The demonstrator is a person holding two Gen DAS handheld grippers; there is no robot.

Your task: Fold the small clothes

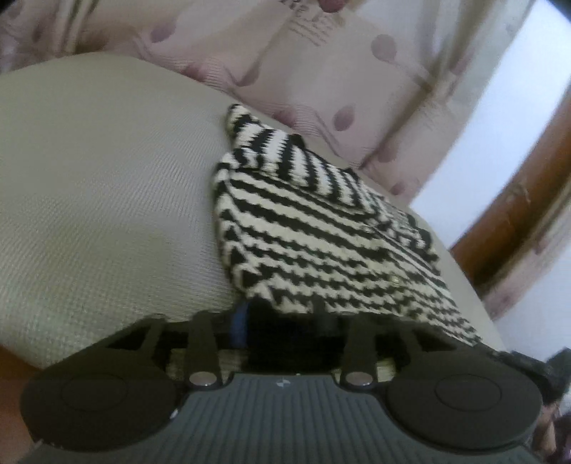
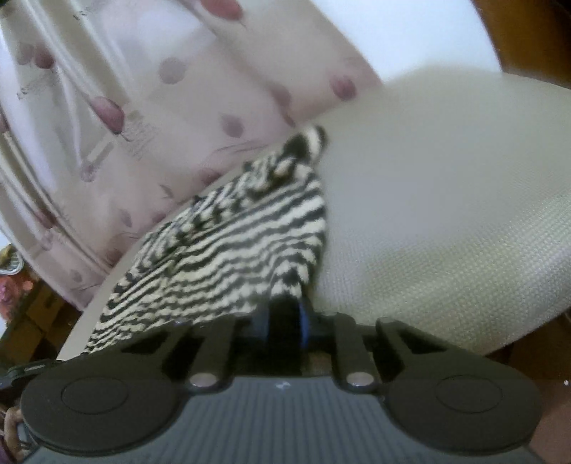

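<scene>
On the pale woven cushion (image 1: 100, 200), our striped garment (image 1: 321, 235).
Both grippers, left (image 1: 285, 314) and right (image 2: 285, 317), pinch its near hem, ready to fold.

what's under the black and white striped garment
The striped garment lies on a pale woven cushion. Its near hem drapes over the left gripper's fingers; anything else beneath is covered.

No legible text, only blurred print on the curtain (image 1: 307, 26)

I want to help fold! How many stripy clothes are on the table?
1. The stripy black-and-white top lies at the near edge of the pale table, right in front of both tongs. Nothing else to fold shows, though something could be underneath.
</scene>
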